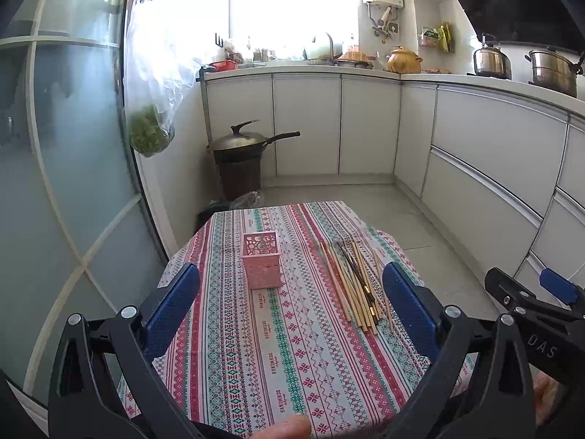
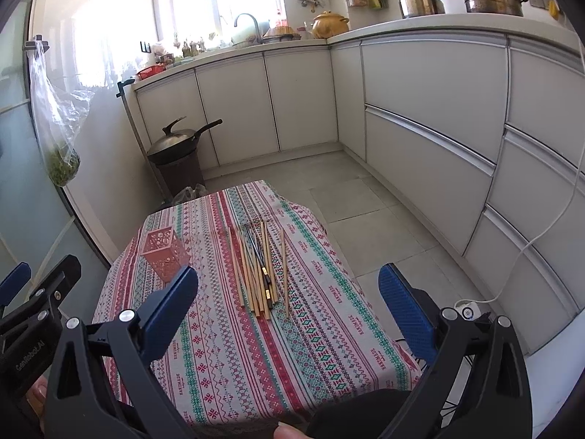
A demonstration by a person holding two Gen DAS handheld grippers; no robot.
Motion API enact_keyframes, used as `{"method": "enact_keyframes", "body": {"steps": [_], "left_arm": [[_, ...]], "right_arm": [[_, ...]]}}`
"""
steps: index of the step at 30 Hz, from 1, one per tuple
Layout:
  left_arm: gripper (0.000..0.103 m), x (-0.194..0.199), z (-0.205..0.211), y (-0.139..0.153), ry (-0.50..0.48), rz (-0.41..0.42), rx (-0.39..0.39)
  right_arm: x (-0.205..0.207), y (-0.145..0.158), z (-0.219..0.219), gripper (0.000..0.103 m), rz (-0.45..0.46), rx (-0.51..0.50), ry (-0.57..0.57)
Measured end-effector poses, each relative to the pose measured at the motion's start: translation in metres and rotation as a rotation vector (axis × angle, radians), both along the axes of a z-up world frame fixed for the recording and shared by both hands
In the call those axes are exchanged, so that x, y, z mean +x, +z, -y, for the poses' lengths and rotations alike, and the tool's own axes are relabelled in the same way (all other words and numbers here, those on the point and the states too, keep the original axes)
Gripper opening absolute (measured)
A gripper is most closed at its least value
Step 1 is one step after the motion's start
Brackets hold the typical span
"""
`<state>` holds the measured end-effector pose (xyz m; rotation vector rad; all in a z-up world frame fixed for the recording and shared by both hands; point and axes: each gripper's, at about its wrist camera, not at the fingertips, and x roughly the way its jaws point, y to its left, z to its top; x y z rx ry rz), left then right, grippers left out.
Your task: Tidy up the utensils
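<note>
Sunlit window (image 1: 292,3); white cabinets (image 1: 369,124); tiled floor (image 1: 395,212).

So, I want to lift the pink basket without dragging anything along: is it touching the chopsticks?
Apart. The left wrist view shows a strip of bare tablecloth between the pink basket and the nearest of the chopsticks.

Left gripper (image 1: 292,292) held above patterned tablecloth (image 1: 278,358), jaws wide apart and empty; pink holder (image 1: 262,265) upright, chopsticks (image 1: 356,281) lying loose to its right.
</note>
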<state>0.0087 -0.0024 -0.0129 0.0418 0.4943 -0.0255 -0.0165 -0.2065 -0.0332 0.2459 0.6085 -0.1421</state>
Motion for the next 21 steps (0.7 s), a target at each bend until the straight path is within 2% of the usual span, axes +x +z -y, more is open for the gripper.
{"method": "enact_keyframes", "body": {"steps": [21], "left_arm": [[0.096,0.0033,-0.0029,-0.0030,0.013,-0.009,-0.004]], "right_arm": [[0.0027,-0.0005,0.0001,0.096,-0.013,0.004,0.008]]}}
